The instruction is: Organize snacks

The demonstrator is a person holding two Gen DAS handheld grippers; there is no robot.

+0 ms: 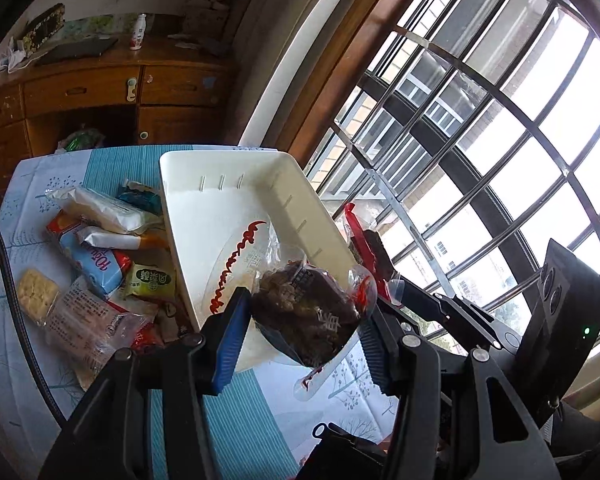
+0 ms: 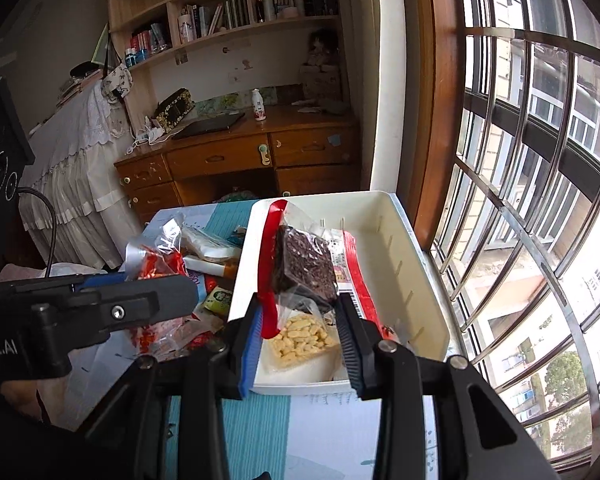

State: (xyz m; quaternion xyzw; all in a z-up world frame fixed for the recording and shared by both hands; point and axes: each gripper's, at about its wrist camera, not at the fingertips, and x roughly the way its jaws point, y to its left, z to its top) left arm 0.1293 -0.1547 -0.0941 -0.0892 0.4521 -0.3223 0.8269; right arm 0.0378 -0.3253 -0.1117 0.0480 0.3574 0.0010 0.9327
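In the left wrist view, a dark snack bag (image 1: 306, 312) is clamped by the left gripper (image 1: 300, 332), held just over the white tray (image 1: 236, 168)'s near edge

In the right wrist view, a red-edged packet (image 2: 304, 276), long axis pointing away, is pinched by the right gripper (image 2: 300, 336) over the tray

Both wrist views look steeply down, close over white tray (image 1: 172, 184) (image 2: 428, 280); left from tray's left, right from its near end; both share tray, desk behind.
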